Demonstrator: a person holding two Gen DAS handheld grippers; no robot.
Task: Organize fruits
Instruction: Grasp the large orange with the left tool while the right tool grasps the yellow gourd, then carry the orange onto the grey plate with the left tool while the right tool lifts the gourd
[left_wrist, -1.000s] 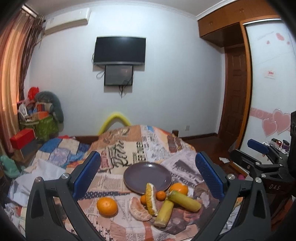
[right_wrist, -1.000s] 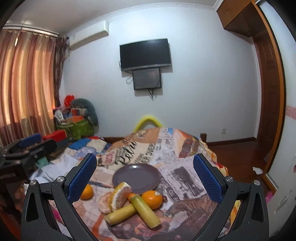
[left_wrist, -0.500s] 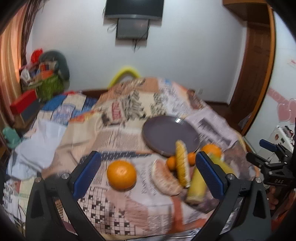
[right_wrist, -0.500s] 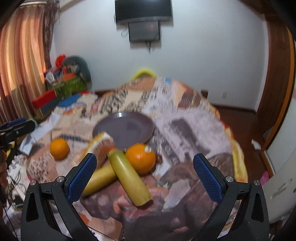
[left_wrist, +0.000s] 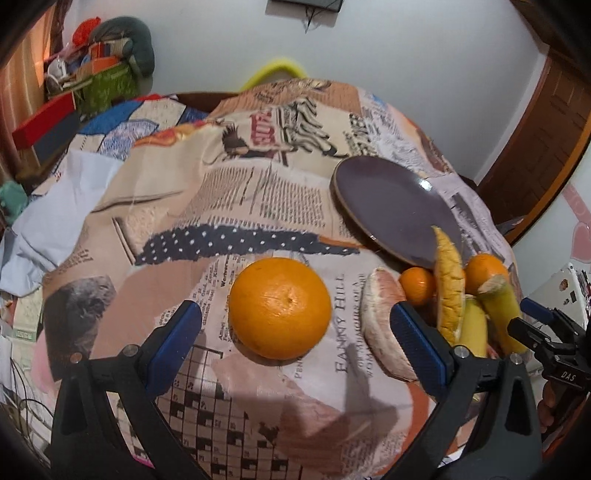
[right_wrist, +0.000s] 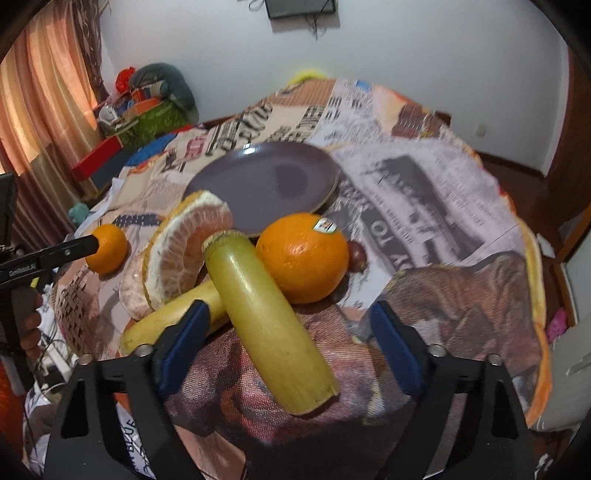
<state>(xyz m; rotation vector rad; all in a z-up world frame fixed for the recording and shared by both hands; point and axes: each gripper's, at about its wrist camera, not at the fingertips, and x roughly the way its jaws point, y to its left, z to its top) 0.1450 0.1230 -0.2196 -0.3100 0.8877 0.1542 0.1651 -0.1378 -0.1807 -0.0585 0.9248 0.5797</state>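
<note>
A large orange (left_wrist: 280, 308) lies on the newspaper-print cloth between the open fingers of my left gripper (left_wrist: 295, 341); it also shows in the right wrist view (right_wrist: 107, 248). An empty purple plate (left_wrist: 391, 206) (right_wrist: 266, 182) sits beyond. Pomelo wedges (right_wrist: 184, 251) (left_wrist: 380, 325), a small tangerine (left_wrist: 417, 286), a stickered orange (right_wrist: 303, 256) and two yellow-green stalk pieces (right_wrist: 269, 325) lie in a pile. My right gripper (right_wrist: 286, 341) is open, its fingers either side of the upper stalk piece.
The cloth-covered table (left_wrist: 258, 192) drops away at its edges. A dark grape (right_wrist: 356, 254) lies by the stickered orange. Boxes and bags (left_wrist: 92, 77) are piled by the far wall at left. A wooden door (left_wrist: 546, 140) stands at right.
Both grippers have dropped and moved forward toward the table. The left now brackets the large orange; the right now brackets the upper stalk piece. Both stay open.
</note>
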